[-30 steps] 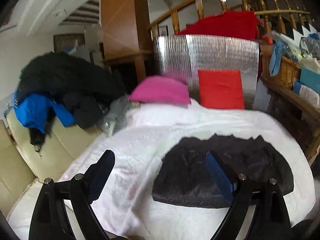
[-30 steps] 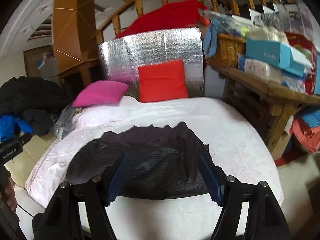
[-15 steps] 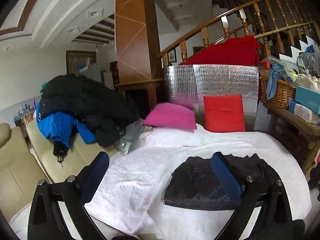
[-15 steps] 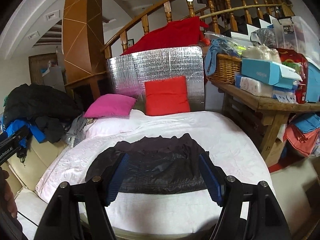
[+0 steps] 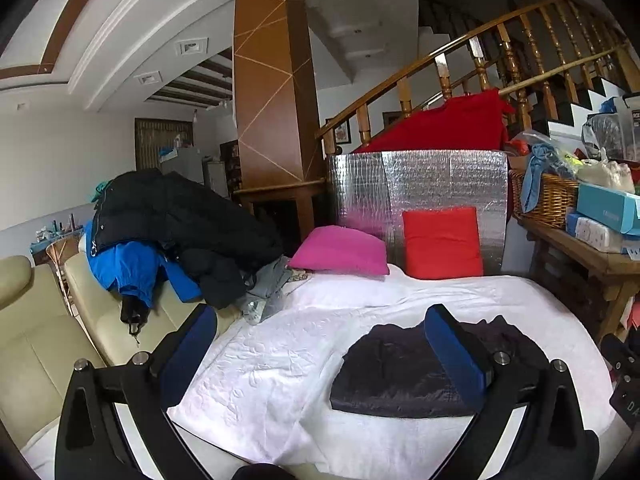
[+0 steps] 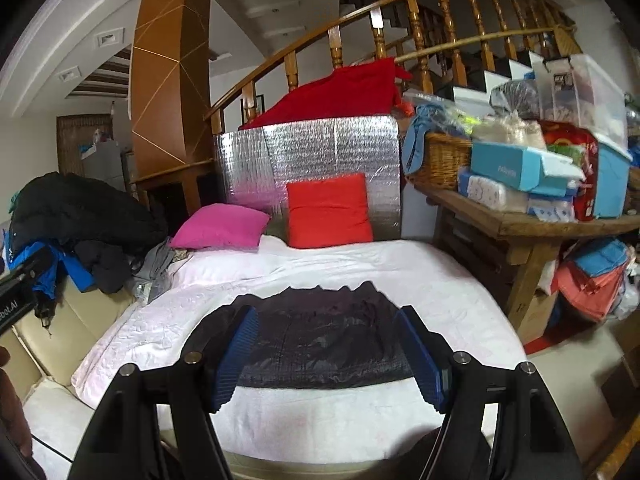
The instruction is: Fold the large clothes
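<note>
Both the left gripper [image 5: 320, 344] and right gripper [image 6: 328, 354] are hanging above the folded black garment [image 6: 320, 344] on the white bedspread [image 6: 420, 272], jaws gaping wide, gripping nothing.

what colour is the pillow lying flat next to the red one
Pink, clearest in the right wrist view.

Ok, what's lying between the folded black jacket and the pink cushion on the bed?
Only bare white quilted bedspread lies between the folded black jacket and the pink cushion; both wrist views show it.
</note>
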A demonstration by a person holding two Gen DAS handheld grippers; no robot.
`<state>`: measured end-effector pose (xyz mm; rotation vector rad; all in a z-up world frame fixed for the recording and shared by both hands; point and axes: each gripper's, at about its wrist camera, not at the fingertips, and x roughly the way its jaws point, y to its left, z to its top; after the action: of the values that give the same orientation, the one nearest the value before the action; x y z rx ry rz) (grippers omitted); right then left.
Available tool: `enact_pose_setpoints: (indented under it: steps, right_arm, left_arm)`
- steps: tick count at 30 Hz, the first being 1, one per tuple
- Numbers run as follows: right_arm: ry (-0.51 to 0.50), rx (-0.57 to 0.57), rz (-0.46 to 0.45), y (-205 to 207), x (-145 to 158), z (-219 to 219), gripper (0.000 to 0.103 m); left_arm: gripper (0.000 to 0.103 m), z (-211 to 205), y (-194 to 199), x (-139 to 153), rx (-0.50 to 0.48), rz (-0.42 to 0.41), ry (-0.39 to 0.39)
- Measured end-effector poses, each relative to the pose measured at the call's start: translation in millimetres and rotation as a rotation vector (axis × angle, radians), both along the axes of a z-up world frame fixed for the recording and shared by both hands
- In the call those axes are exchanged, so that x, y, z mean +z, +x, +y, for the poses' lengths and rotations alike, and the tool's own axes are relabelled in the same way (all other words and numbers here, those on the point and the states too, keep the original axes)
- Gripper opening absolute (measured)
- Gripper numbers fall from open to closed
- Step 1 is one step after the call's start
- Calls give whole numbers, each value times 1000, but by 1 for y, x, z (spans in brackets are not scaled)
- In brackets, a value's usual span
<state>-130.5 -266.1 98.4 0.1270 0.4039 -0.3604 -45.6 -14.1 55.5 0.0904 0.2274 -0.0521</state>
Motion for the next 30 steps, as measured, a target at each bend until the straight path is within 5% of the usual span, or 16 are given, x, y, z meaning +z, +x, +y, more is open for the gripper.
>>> enact_pose_setpoints:
  steps: [15, 30]
  right_arm:
    - [-38, -12, -57, -26, 24, 18, 75]
    - [-26, -10, -58, -33, 22, 18, 75]
  left_arm:
    - [103, 13, -46, 28, 8, -123, -41]
    - [103, 6, -54, 28, -10, -126, -28]
